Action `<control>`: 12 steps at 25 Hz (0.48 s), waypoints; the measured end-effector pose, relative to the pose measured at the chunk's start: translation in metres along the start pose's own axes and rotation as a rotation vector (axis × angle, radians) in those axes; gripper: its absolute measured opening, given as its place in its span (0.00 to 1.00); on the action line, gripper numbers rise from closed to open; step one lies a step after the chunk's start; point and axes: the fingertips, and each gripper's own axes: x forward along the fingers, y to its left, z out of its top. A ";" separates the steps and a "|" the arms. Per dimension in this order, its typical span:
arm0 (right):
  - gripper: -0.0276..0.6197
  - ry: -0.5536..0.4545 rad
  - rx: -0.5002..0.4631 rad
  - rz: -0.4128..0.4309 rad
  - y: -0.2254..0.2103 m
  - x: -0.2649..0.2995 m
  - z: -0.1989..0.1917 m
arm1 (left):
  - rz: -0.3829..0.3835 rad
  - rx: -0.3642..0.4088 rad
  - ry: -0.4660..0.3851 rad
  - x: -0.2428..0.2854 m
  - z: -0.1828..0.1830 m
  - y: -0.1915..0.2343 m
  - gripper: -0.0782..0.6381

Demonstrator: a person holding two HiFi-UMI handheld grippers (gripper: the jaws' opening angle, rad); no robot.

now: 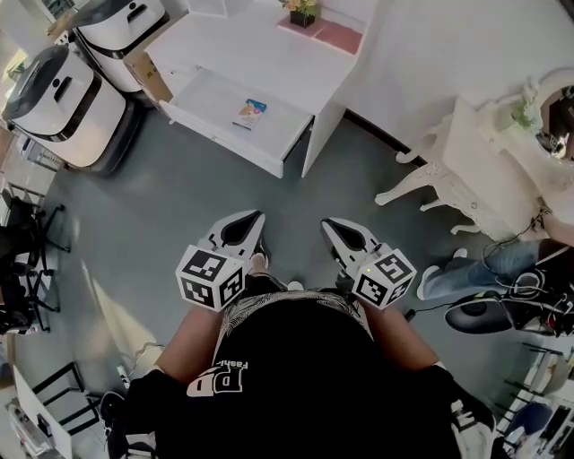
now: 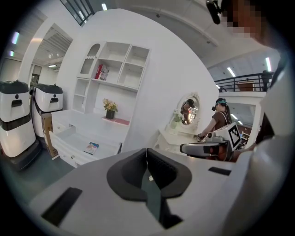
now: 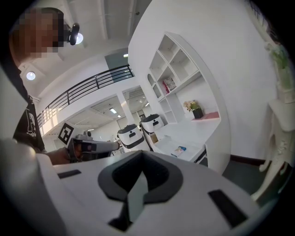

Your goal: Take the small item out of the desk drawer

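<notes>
The white desk stands ahead with its drawer pulled open. In the drawer lies a small blue-and-white item, also visible as the small item in the left gripper view and as the small item in the right gripper view. My left gripper and right gripper hover side by side over the grey floor, well short of the drawer. Both point toward the desk. The left gripper is shut with nothing in it. The right gripper is shut and empty as well.
Two white rounded machines and a cardboard box stand left of the desk. A potted plant and pink mat sit on the desktop. An ornate white dressing table stands at right, where a person is.
</notes>
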 end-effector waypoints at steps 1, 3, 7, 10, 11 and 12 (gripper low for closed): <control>0.06 0.003 0.003 0.000 -0.001 0.004 0.000 | -0.001 -0.005 0.005 0.002 -0.002 0.003 0.13; 0.06 0.014 0.003 0.004 -0.001 0.015 -0.001 | 0.000 -0.016 0.016 0.004 -0.005 0.012 0.13; 0.06 0.035 0.003 0.015 -0.006 0.041 0.002 | 0.014 -0.034 0.020 0.010 -0.001 0.038 0.13; 0.06 0.042 0.007 0.016 -0.014 0.066 0.010 | 0.026 -0.028 0.023 0.018 0.008 0.062 0.13; 0.06 0.044 0.008 0.016 -0.016 0.075 0.013 | 0.031 -0.023 0.026 0.021 0.010 0.071 0.13; 0.06 0.048 0.008 0.015 -0.019 0.085 0.016 | 0.036 -0.019 0.030 0.023 0.012 0.081 0.13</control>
